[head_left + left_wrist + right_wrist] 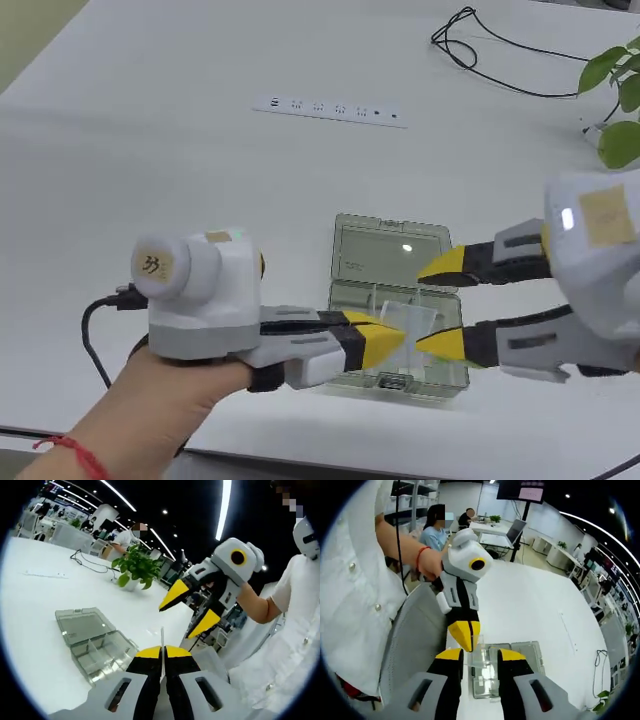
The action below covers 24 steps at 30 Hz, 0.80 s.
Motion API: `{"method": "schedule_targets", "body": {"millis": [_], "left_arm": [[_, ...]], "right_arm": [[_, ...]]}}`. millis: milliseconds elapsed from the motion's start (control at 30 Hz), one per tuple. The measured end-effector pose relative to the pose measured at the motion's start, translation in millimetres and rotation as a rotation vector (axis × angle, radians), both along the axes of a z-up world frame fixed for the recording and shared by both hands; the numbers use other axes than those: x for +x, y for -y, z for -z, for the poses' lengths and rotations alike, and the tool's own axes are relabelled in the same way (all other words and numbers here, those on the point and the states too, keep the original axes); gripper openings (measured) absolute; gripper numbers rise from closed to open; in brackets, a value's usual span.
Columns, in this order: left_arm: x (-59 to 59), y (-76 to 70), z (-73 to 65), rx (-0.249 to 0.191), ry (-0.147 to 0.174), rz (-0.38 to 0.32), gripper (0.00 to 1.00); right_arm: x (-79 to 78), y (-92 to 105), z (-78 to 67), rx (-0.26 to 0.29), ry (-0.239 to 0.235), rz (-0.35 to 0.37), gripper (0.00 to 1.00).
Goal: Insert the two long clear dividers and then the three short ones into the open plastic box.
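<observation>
Tan "33" label (152,265), left gripper (393,335) pinching divider (420,320)

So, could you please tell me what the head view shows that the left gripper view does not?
Head view: a hand with a red wrist cord holding the left gripper. Left gripper view: the person's white shirt, ceiling lights and a seated person behind. Both: the open plastic box, the open right gripper, the clear divider pinched in the left gripper, the plant, the power strip.
</observation>
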<state>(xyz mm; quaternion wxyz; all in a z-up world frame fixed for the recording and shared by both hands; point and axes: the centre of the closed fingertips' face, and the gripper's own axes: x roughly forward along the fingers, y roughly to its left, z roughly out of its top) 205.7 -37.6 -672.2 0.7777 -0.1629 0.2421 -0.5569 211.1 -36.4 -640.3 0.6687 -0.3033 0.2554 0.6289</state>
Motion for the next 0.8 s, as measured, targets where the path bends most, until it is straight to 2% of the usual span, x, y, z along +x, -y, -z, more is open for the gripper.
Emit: {"method": "schedule_targets", "body": {"millis": [33, 67, 100, 133, 200, 233, 300, 333, 400, 500, 600, 800], "left_arm": [[-3.4, 0.9, -2.0, 0.006, 0.032, 0.029, 0.00], [-5.0, 1.4, -4.1, 0.008, 0.059, 0.044, 0.00], [-7.5, 2.2, -7.5, 0.010, 0.105, 0.066, 0.00], [-8.9, 2.6, -9.9, 0.011, 0.134, 0.080, 0.00], [-12.3, 3.0, -13.1, 0.019, 0.179, 0.106, 0.00], [-13.7, 3.1, -14.2, 0.019, 0.183, 0.112, 0.00], [-15.3, 4.2, -20.5, 0.010, 0.257, 0.134, 0.00], [-16.9, 4.4, -22.8, 0.005, 0.275, 0.142, 0.00], [-19.5, 4.4, -25.8, -0.005, 0.273, 0.147, 0.00], [-24.6, 6.2, -26.4, 0.006, 0.301, 0.181, 0.00], [-27.4, 6.6, -24.9, 0.014, 0.311, 0.201, 0.00], [-27.9, 6.7, -25.7, 0.010, 0.318, 0.205, 0.00]], "right_arm": [[-4.2, 1.0, -1.8, 0.013, -0.045, -0.020, 0.24], [-6.5, 0.9, -3.2, 0.023, -0.065, -0.034, 0.23], [-6.7, 0.7, -4.7, 0.033, -0.081, -0.040, 0.23], [-7.5, 1.7, -5.0, 0.032, -0.094, -0.049, 0.22], [-10.1, 2.2, -5.4, 0.033, -0.118, -0.071, 0.19], [-11.8, 1.9, -5.9, 0.038, -0.135, -0.083, 0.18], [-16.6, 0.3, -5.9, 0.044, -0.177, -0.101, 0.18], [-17.6, -0.3, -5.8, 0.045, -0.183, -0.108, 0.17], [-21.1, -1.7, -5.3, 0.043, -0.198, -0.126, 0.16], [-21.1, -2.2, -4.4, 0.045, -0.221, -0.149, 0.13], [-24.8, -3.6, -3.9, 0.040, -0.237, -0.169, 0.11], [-32.0, -3.5, -1.4, 0.023, -0.259, -0.203, 0.08]]}}
